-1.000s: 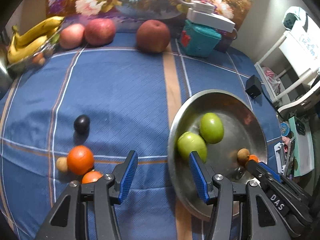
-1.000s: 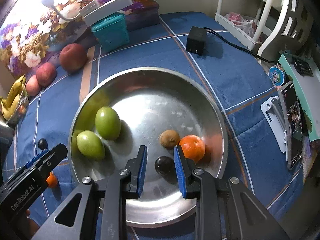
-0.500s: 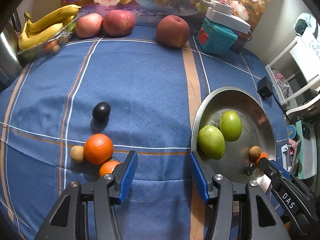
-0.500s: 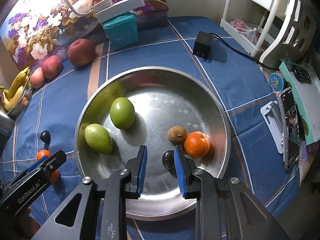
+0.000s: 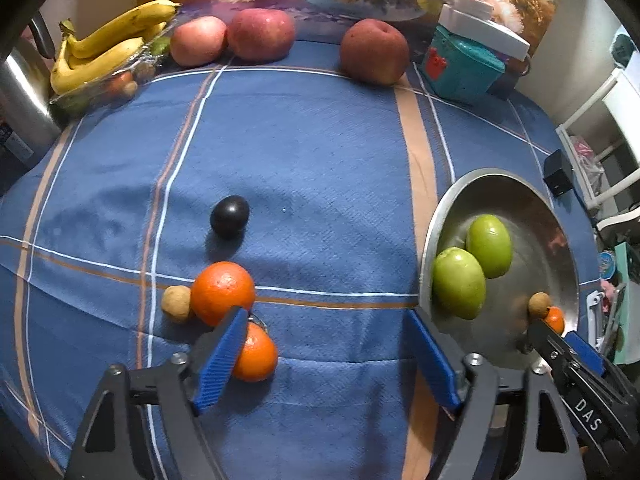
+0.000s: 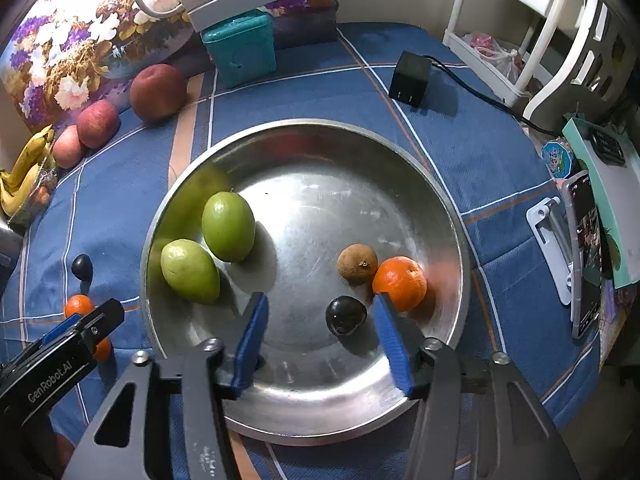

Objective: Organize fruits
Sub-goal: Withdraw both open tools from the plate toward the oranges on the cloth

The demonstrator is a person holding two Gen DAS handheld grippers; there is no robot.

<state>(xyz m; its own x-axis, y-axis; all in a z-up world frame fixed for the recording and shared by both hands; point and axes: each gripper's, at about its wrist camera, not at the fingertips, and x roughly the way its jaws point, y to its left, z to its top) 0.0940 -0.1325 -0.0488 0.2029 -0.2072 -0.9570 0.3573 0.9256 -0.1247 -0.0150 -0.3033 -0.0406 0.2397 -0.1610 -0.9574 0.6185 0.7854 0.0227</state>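
In the right wrist view my right gripper (image 6: 320, 300) hangs over the metal bowl (image 6: 440, 200), its jaws opening. A dark plum (image 6: 346, 315) lies on the bowl floor between them, untouched by the pads. The bowl also holds an orange (image 6: 399, 283), a small brown fruit (image 6: 357, 263) and two green fruits (image 6: 228, 226). My left gripper (image 5: 326, 314) is over the blue cloth, its jaws opening with nothing between them. Its left finger partly covers a small orange (image 5: 256, 354). Beside that lie a bigger orange (image 5: 222, 293), a small brown fruit (image 5: 176, 303) and another dark plum (image 5: 229, 216).
Three red apples (image 5: 262, 34) and bananas (image 5: 104, 52) line the back of the table by a flowered board. A teal box (image 5: 464, 64) and a black charger (image 6: 410, 80) with its cable sit behind the bowl. A phone on a stand (image 6: 586, 256) is at the right edge.
Both pairs of jaws have spread wider. The right ones were nearly shut at the dark plum, which now lies free in the bowl. The left view has swung toward the loose fruit.
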